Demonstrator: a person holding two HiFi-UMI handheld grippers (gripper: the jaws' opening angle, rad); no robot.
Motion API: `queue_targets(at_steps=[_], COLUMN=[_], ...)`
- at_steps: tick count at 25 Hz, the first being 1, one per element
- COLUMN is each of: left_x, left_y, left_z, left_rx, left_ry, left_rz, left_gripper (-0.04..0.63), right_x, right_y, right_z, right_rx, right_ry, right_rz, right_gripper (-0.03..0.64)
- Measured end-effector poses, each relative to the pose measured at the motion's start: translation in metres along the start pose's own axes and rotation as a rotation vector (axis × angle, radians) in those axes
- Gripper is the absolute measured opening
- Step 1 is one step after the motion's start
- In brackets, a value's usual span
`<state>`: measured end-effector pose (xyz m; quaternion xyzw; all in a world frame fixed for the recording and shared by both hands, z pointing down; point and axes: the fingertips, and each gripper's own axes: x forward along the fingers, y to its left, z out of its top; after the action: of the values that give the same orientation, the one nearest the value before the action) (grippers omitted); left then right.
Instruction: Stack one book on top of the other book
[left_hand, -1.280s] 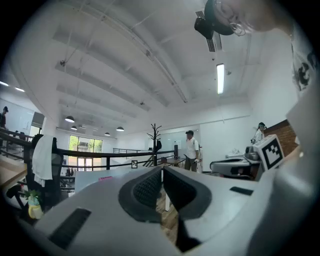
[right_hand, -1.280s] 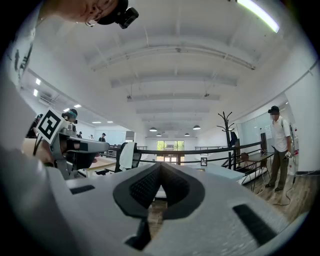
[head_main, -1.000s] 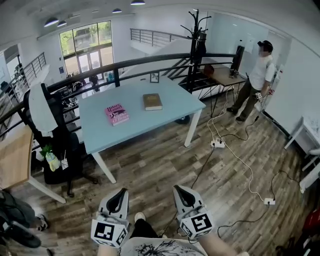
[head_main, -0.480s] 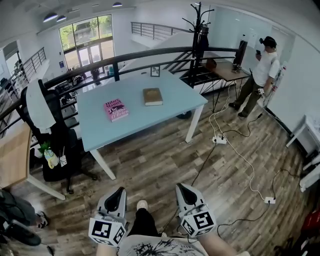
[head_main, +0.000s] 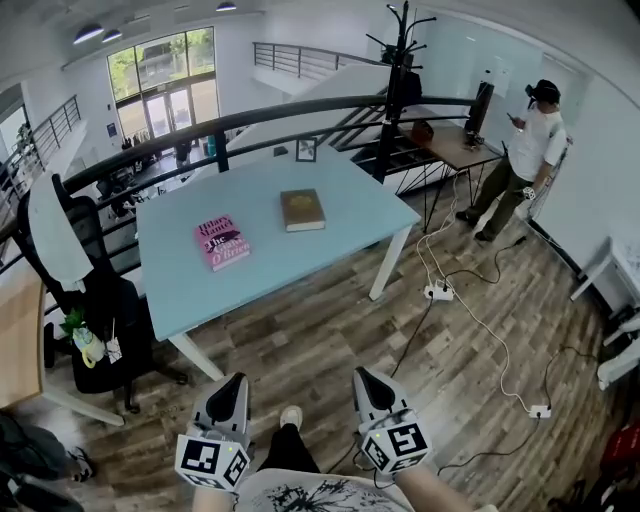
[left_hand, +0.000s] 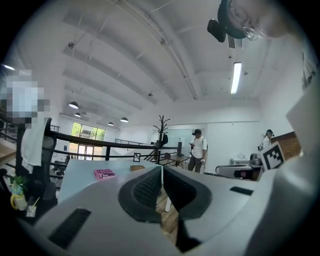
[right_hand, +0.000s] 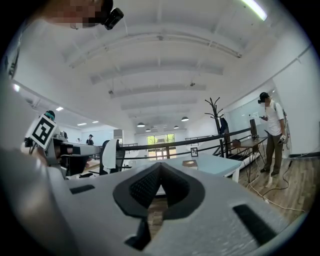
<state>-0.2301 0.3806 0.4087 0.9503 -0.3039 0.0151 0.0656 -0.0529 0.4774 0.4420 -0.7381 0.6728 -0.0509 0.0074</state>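
A pink book lies on the light blue table, left of centre. A brown book lies flat farther back and to the right, apart from the pink one. Both grippers hang low near my body, well short of the table. My left gripper is shut and empty. My right gripper is also shut with nothing in it. In the left gripper view the pink book shows small on the tabletop beyond the closed jaws. The right gripper view shows the brown book far off on the table.
A black office chair stands at the table's left end. A black railing runs behind the table. A person stands at the back right by a desk. White cables and power strips lie on the wooden floor to the right.
I have walked toward the table; it and both books appear larger and lower in the head view. Both grippers stay shut in the same place low in that view.
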Motion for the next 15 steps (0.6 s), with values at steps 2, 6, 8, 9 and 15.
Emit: queue_targets(at_steps=[2,6,8,9,15], left_x=[0.035,0.109,0.144,0.160,0.229], left_y=[0.019,0.059,0.081,0.092,0.143], left_z=[0.002,0.011,0.015,0.017,0.033], left_rx=[-0.011,-0.017,0.001,0.017,0.047], left_ry=[-0.001,0.010,0.015,0.015,0.036], left_rz=[-0.019,-0.069,-0.089,-0.099,-0.117], left_gripper=[0.014,0.014,0.014,0.014,0.014], right_x=[0.035,0.110,0.147,0.165,0.249], right_y=[-0.012,-0.035,-0.044,-0.049,-0.067], right_z=[0.003,0.013,0.019,0.022,0.031], right_rx=[-0.011,-0.014,-0.009,-0.007,0.003], right_ry=[0.008,0.018,0.015,0.014,0.030], right_rz=[-0.015,-0.053,-0.069,-0.078,-0.108], right_gripper=[-0.008,-0.008,-0.008,-0.008,-0.008])
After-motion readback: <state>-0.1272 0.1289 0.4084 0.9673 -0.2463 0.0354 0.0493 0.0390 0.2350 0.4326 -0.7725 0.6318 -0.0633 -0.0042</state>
